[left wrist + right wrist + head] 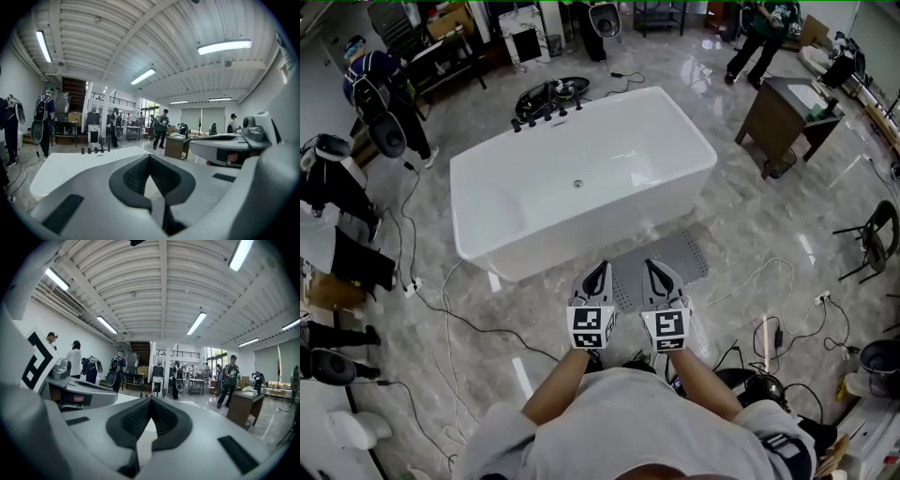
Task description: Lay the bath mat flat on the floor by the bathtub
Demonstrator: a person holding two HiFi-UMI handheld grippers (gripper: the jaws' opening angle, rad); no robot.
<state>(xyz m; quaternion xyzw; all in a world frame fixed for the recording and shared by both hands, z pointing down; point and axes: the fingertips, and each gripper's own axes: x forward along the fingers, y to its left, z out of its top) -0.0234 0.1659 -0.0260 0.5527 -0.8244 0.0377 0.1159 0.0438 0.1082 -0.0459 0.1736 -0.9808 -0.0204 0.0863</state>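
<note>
The left gripper (600, 271) and right gripper (652, 269) are pinched together, holding nothing. The mat (680, 253) lies below them by the bathtub (581, 178). A careless step could bunch it up.

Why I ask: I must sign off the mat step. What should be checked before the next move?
1. Grey dotted bath mat on the floor beside the white rectangular bathtub: ok.
2. Whole mat flat: cannot tell, the grippers hide part of it.
3. Left gripper shut, nothing held: ok.
4. Right gripper shut, nothing held: ok.
5. White floor cable clear of the mat's edge: cannot tell.
</note>
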